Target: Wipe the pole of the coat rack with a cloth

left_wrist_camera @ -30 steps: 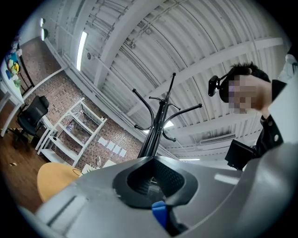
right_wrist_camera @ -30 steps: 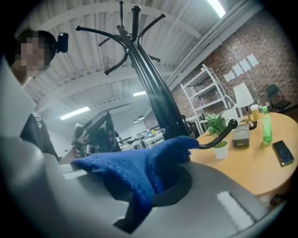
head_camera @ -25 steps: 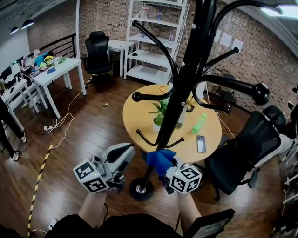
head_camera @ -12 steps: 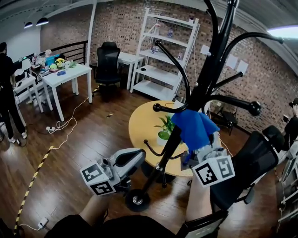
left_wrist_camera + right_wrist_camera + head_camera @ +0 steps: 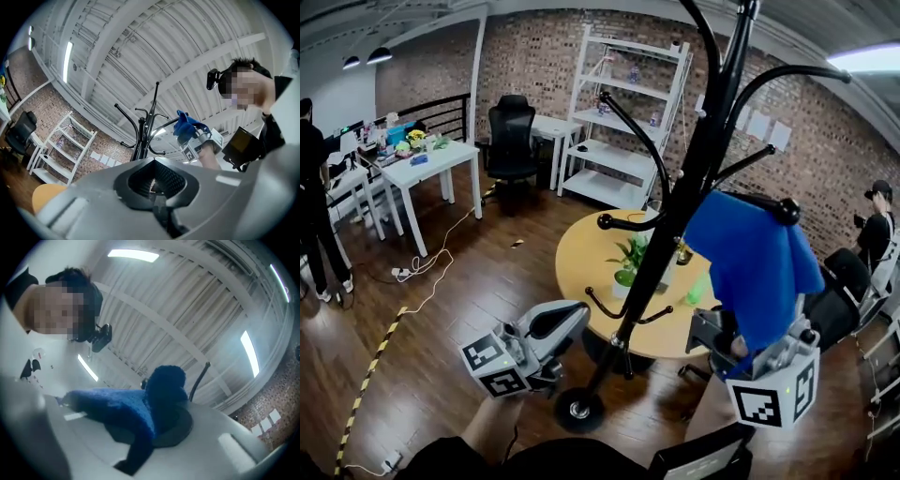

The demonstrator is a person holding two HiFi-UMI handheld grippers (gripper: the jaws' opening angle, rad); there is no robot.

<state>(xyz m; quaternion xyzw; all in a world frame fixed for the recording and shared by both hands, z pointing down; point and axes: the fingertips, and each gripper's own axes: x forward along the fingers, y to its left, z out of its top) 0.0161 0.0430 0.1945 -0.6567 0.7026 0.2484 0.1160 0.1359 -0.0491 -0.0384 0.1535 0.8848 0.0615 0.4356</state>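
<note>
Just one cloth [image 5: 755,272] — one pole [image 5: 642,267]

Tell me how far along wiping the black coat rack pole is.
Done: seemingly one upward pass; the fluffy blue cloth was near the foot of the black pole a second ago. In hand: the right gripper holds the cloth clear of the pole. Left: probably the upper stretch; the left gripper sits shut, empty.

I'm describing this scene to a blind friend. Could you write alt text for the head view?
Seen from above, the right gripper holds a blue cloth up beside the black coat rack pole, near one hook. The left gripper, jaws shut and empty, hangs low by the rack's base; a round wooden table stands behind.
</note>
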